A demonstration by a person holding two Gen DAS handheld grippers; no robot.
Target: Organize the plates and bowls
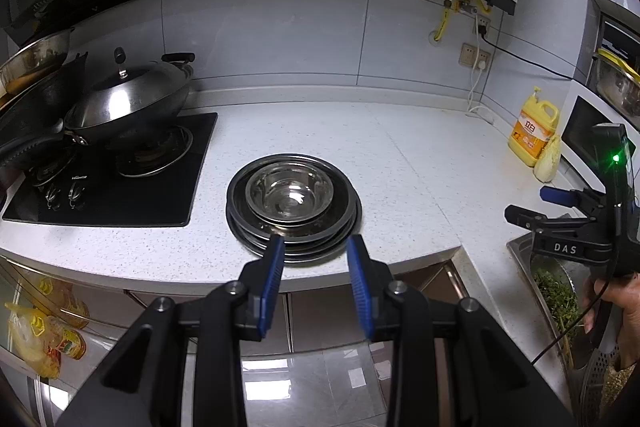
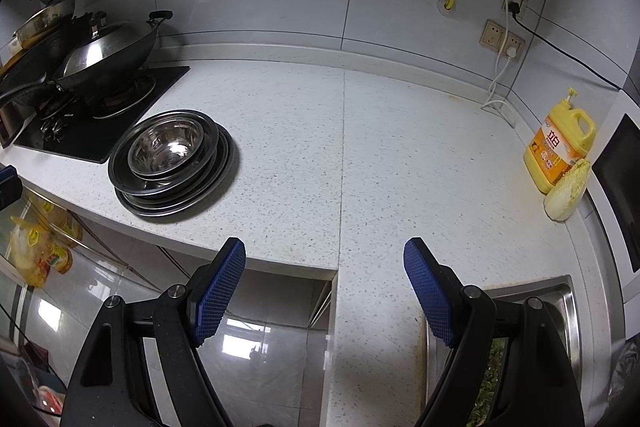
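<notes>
A stack of steel plates rests on the white speckled counter, with a steel bowl nested on top. The same stack and bowl appear at the left of the right wrist view. My left gripper hovers just in front of the stack's near rim, its blue pads apart with nothing between them. My right gripper stands wide open over the counter's front edge, well to the right of the stack, holding nothing. It also shows from the side in the left wrist view, held by a hand.
A black gas hob with a lidded wok lies left of the stack. A yellow detergent jug and a cabbage piece stand at the right. A steel sink with greens sits at the lower right.
</notes>
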